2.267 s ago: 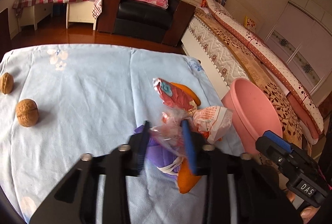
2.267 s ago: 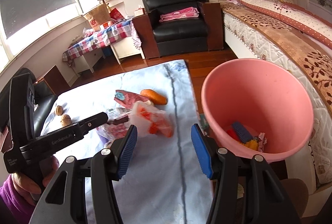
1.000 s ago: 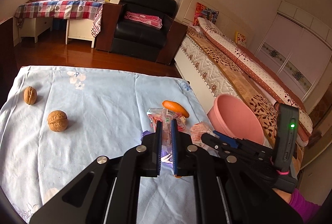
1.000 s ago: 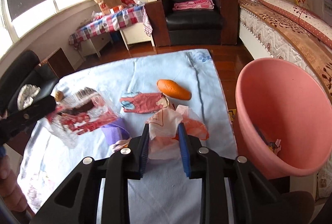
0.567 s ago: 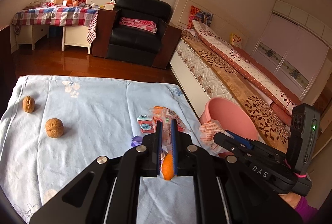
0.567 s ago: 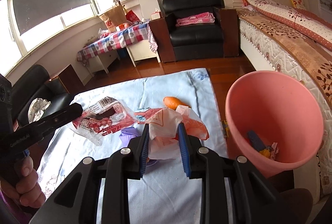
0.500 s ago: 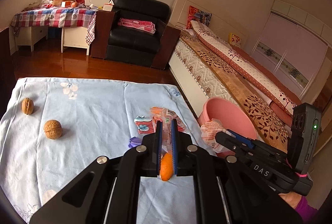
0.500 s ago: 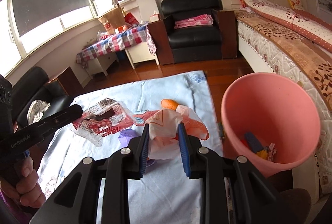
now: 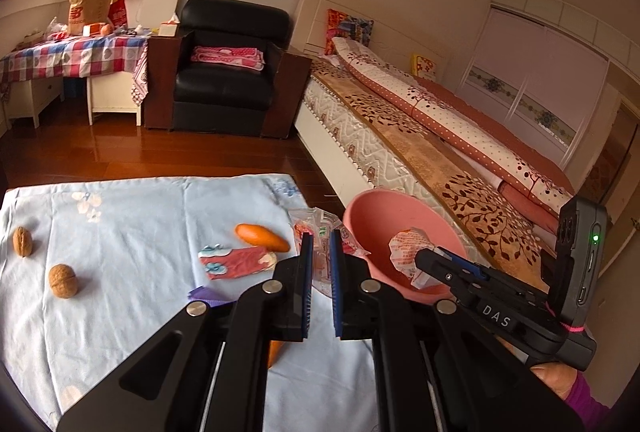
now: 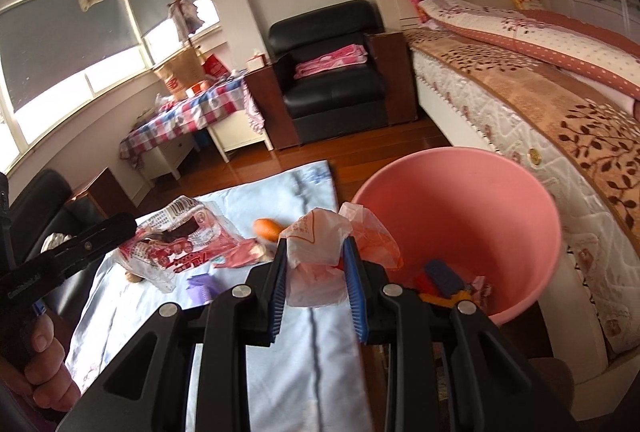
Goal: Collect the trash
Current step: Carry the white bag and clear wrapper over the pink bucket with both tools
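Pink plastic is filling the right side of both views: a bucket (image 10: 520, 192) is standing on the floor just off the right edge of the table (image 9: 140, 200), between it and the bed (image 9: 420, 136). Inside the bucket, at the bottom, some bright scraps (image 10: 444, 280) are lying.

The left gripper (image 9: 320, 264) is squeezing a clear wrapper with red print (image 9: 318, 232), its 2 blue pads almost together with only the thin film between them. In the right wrist view the same wrapper (image 10: 180, 240) is hanging in the air above the left part of the pale blue cloth.

The right gripper (image 10: 316, 268) is pinching a crumpled white and orange bag (image 10: 320, 236), the pads pressing on its sides with a narrow gap filled by the bag. In the left wrist view that bag (image 9: 408, 248) is showing in front of the bucket's mouth, at its near rim.

On the cloth, an orange carrot-like piece (image 9: 262, 237) is lying just beyond a red wrapper with blue flowers (image 9: 236, 261), a purple scrap (image 9: 208, 294) is sitting nearer, and 2 walnuts (image 9: 63, 275) are resting well apart to the left
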`<state>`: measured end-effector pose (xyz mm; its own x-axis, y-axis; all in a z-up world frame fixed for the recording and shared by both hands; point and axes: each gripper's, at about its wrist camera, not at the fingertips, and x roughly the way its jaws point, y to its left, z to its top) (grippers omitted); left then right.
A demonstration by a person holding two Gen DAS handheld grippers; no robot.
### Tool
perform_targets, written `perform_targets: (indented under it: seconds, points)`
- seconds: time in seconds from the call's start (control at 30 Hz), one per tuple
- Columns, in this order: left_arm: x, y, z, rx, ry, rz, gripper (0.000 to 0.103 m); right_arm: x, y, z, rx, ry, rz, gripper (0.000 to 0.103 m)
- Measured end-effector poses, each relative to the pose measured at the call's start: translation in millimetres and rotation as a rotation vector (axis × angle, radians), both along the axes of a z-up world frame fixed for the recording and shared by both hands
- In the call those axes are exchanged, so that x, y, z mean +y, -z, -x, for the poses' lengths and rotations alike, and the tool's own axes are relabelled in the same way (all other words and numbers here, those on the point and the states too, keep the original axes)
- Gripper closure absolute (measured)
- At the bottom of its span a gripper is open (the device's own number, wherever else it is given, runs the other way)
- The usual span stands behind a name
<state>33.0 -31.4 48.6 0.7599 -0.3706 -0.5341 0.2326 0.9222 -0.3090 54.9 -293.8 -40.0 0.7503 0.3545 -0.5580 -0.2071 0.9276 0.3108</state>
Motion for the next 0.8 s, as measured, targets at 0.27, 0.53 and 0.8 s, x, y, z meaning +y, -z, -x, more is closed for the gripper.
perform_targets:
  seconds: [0.27,0.53,0.8]
  points:
    - [-39.3,-6.7,-13.3,-0.022,0.067,-0.012,0.096,-36.0,3.2,-1.8,0.009,0.072,-0.020,0.077]
    - [-76.5,-2.6,-27.3,-0.013,0.127,-0.030,0.096,-61.8,10.4,-5.1,0.018,0.132,-0.020,0.077]
    - [-101.8,9.6,-42.2,0.012,0.159,-0.053,0.096,-81.8,19.9,-10.1,0.042,0.176,-0.032,0.076]
